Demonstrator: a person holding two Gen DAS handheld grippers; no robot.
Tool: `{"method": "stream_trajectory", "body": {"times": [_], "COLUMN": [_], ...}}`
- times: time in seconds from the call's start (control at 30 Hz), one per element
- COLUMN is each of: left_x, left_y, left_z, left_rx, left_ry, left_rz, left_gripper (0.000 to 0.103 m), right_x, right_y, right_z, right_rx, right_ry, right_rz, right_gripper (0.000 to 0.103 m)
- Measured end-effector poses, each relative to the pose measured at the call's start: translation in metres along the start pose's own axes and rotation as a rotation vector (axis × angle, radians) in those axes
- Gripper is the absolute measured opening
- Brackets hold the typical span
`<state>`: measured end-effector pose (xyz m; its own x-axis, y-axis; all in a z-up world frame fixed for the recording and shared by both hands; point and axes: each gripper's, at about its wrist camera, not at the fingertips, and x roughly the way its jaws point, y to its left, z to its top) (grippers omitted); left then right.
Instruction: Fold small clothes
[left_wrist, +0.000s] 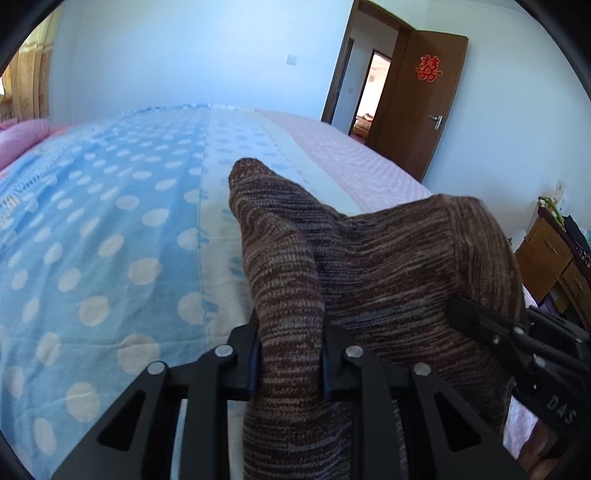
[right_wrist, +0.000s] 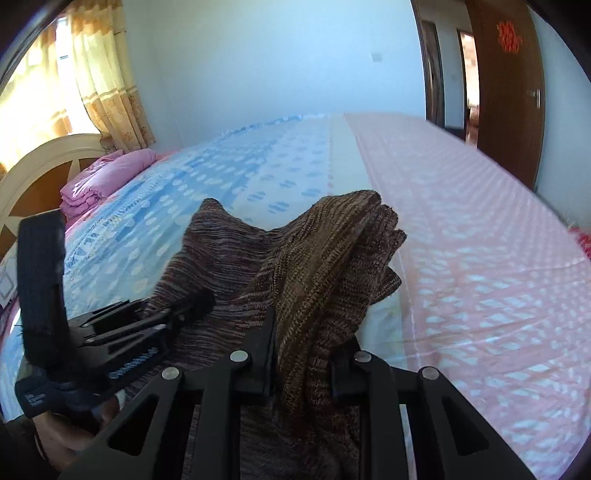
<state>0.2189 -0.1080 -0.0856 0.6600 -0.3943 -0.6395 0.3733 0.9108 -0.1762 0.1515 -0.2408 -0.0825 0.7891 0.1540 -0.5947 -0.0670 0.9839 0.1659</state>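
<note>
A small brown striped knit garment (left_wrist: 369, 266) is held up above the bed between both grippers. My left gripper (left_wrist: 290, 354) is shut on one edge of it; the cloth bulges up between the jaws to a point. My right gripper (right_wrist: 306, 350) is shut on the bunched opposite edge of the garment (right_wrist: 325, 258). The right gripper also shows at the right of the left wrist view (left_wrist: 517, 343), and the left gripper at the left of the right wrist view (right_wrist: 147, 325). The garment stretches between them and hangs down below both.
The bed (left_wrist: 110, 221) has a blue polka-dot cover with a pink patterned strip (right_wrist: 480, 258) on its right. Folded pink bedding (right_wrist: 99, 177) lies by the headboard. A brown door (left_wrist: 424, 103) stands open far right; a wooden dresser (left_wrist: 546, 258) stands right of the bed.
</note>
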Motion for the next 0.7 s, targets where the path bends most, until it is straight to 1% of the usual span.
{"method": "stream_trajectory", "body": {"times": [0.03, 0.13, 0.3, 0.37, 0.43, 0.53, 0.7], "left_x": [-0.01, -0.034, -0.074, -0.088, -0.102, -0.122, -0.144], "left_y": [-0.002, -0.002, -0.005, -0.012, -0.021, -0.033, -0.045], "left_z": [0.0, 0.004, 0.012, 0.015, 0.017, 0.011, 0.005], "left_rx": [0.008, 0.003, 0.01, 0.03, 0.049, 0.061, 0.084], "left_ry": [-0.02, -0.059, -0.108, -0.124, -0.137, -0.143, -0.143], "left_rz": [-0.002, -0.025, -0.056, -0.061, -0.057, -0.068, -0.084], "left_gripper": [0.025, 0.024, 0.024, 0.024, 0.024, 0.024, 0.024], "right_x": [-0.012, -0.041, -0.088, -0.109, -0.129, -0.154, -0.186], "right_y": [0.008, 0.021, 0.03, 0.034, 0.036, 0.036, 0.034], "right_z": [0.0, -0.002, -0.003, -0.004, -0.004, -0.008, -0.017], "right_rx": [-0.022, -0.032, -0.023, -0.024, -0.016, -0.008, -0.001], "right_ry": [-0.026, -0.079, -0.151, -0.181, -0.205, -0.226, -0.261], "right_rz": [-0.017, -0.039, -0.046, -0.054, -0.05, -0.051, -0.059], "right_gripper": [0.022, 0.022, 0.022, 0.022, 0.022, 0.022, 0.022]}}
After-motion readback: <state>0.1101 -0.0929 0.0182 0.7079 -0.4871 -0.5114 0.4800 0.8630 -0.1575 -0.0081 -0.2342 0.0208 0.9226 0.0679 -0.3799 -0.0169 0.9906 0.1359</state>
